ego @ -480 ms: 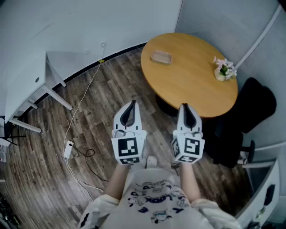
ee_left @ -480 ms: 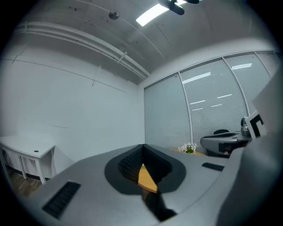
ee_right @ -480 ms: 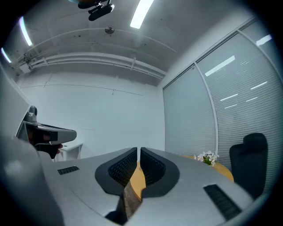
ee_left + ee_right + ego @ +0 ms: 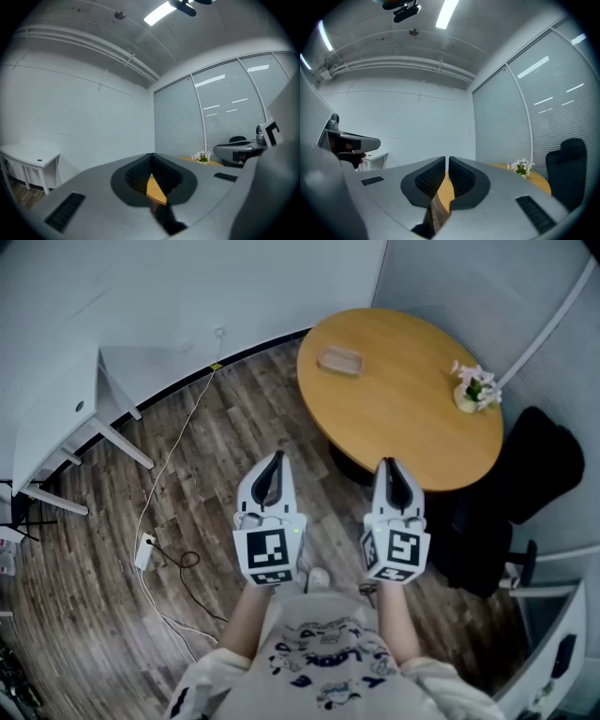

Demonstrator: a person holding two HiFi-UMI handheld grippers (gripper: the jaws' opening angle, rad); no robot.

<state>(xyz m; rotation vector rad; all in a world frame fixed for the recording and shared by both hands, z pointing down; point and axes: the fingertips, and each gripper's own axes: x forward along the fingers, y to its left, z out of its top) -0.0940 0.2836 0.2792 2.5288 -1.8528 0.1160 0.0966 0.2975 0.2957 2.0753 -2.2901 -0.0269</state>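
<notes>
The person holds both grippers side by side at chest height above the wooden floor. My left gripper has its jaws shut with nothing between them; its dark pads meet at the tip. My right gripper is shut too, with only a thin slit between its pads, and it holds nothing. Both point toward a round wooden table a short way ahead. On the table stand a small shallow dish and a little pot of pale flowers.
A black office chair stands right of the table. A white desk is at the left wall. A white cable runs over the floor to a power strip. Glass partitions with blinds lie beyond the table.
Both grippers keep their place and stay shut. The head view has drifted a touch, so the table and chair sit slightly further right.
</notes>
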